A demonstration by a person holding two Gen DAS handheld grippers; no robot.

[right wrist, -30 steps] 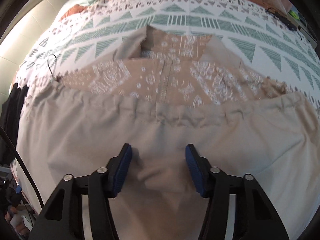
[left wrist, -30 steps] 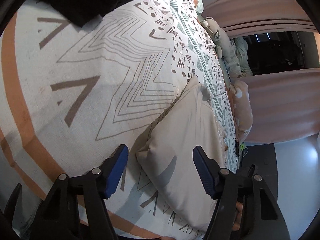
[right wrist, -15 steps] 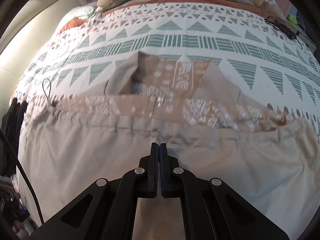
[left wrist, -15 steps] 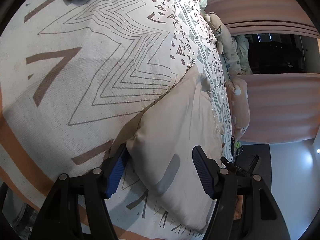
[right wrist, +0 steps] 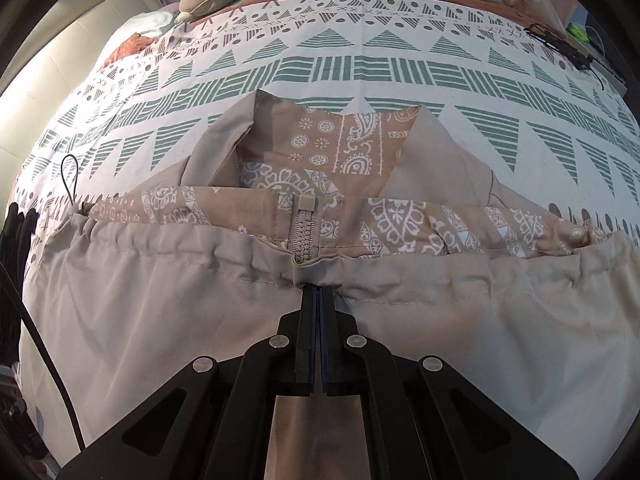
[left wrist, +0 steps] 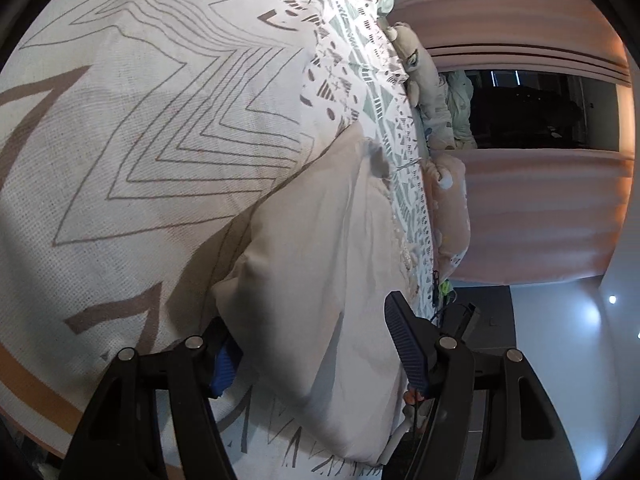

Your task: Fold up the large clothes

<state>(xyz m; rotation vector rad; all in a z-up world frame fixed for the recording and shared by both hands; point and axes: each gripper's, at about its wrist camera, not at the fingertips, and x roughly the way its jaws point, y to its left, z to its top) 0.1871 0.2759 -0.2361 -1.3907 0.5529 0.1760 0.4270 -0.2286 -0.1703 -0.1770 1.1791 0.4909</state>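
Since a second ago my right gripper (right wrist: pixel 316 300) has gone from wide open to clamped on the jacket's (right wrist: pixel 200 312) gathered hem, just below the zipper (right wrist: pixel 306 236), while my left gripper (left wrist: pixel 312 344) has been sliding in around the jacket's corner. Its jaws are standing apart, one blue pad tucked under the fold at 7 o'clock, the other above the cloth at 4 o'clock. I am seeing the jacket lying flat on the patterned bedspread (right wrist: pixel 360 68), paisley lining showing toward 12 o'clock. To do this fold well, I am judging that the left should be closing on the full thickness of the corner before either hand lifts, then both rising together so the hem is staying straight.
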